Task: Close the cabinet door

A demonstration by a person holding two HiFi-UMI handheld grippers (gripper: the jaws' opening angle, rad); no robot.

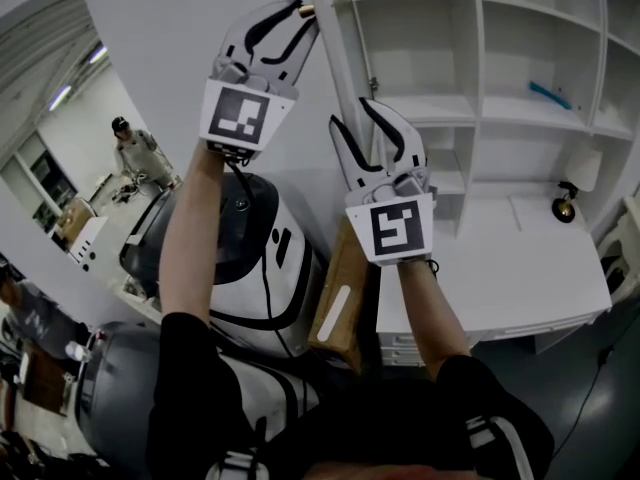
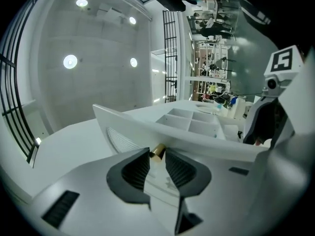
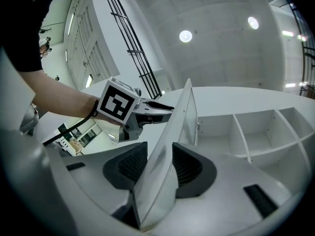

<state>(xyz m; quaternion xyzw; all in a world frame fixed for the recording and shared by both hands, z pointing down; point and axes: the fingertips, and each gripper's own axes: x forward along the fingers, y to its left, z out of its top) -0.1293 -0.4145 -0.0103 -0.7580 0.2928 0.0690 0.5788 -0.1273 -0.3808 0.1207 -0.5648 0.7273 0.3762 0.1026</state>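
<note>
The white cabinet door (image 1: 180, 58) stands open beside the open shelves (image 1: 500, 68). A small brass knob (image 1: 306, 10) sits at the tips of my left gripper (image 1: 298, 16). In the left gripper view the knob (image 2: 158, 152) fills the gap between the tips of the left gripper (image 2: 157, 154), which is shut on it, with the door (image 2: 147, 127) edge just behind. My right gripper (image 1: 350, 113) straddles the door's free edge lower down. In the right gripper view the door (image 3: 184, 112) runs between the jaws of the right gripper (image 3: 160, 146), which stand wide and open.
The cabinet's compartments (image 3: 256, 127) are mostly bare; a blue item (image 1: 550, 95) lies on one shelf. A white counter (image 1: 520, 268) with a small black lamp (image 1: 565, 206) is below. A black-and-white machine (image 1: 260, 268) and a cardboard box (image 1: 340, 298) stand by my legs. A person (image 1: 135, 153) stands far left.
</note>
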